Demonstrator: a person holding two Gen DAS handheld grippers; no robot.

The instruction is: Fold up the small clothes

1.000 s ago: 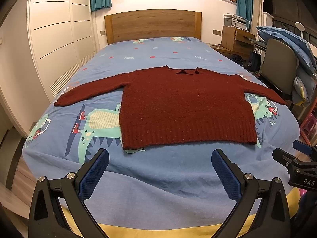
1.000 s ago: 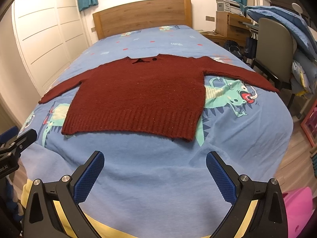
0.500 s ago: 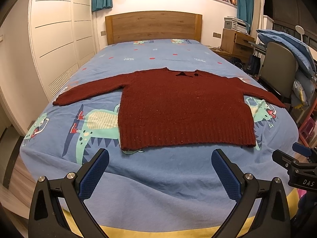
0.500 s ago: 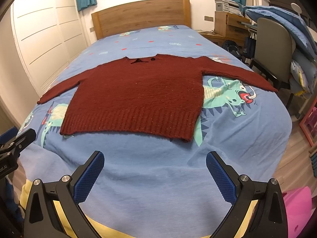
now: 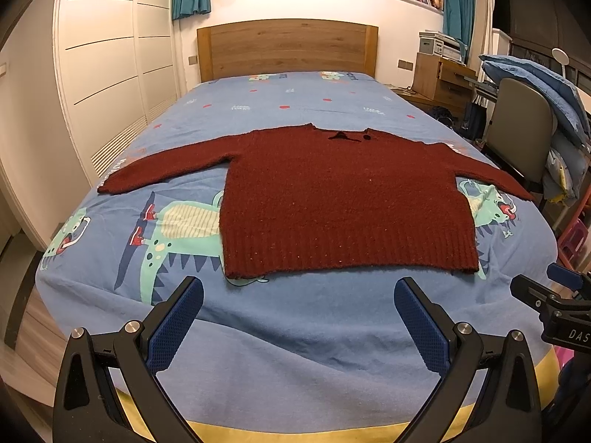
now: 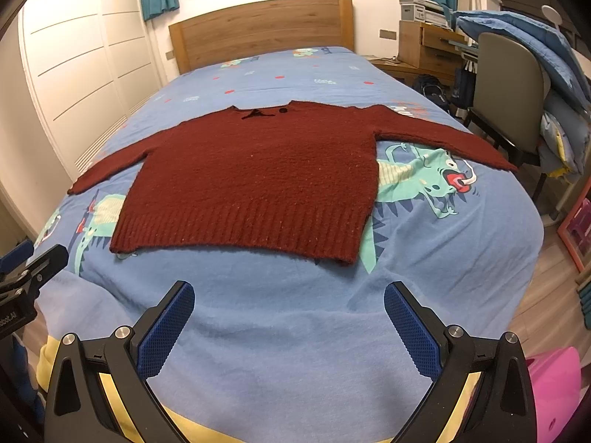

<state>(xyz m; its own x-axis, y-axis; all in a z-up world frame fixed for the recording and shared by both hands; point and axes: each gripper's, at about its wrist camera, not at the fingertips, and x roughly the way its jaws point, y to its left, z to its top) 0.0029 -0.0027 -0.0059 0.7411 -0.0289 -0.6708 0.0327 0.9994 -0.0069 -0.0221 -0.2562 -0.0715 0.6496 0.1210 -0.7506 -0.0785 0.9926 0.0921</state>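
the red sweater [image 5: 340, 199] is laid flat on the bed [image 5: 295, 313], sleeves spread, ready for folding. the left tool [image 5: 298, 308] and right tool [image 6: 289, 312] are held wide open, empty, short of its hem.

Each hand-held gripper [image 5: 298, 297] [image 6: 289, 301] has black angular arms, silver screws, and blue textured pads [image 5: 176, 323]; white lettering marks one body.

Both views bed-foot, facing headboard [image 5: 287, 48]
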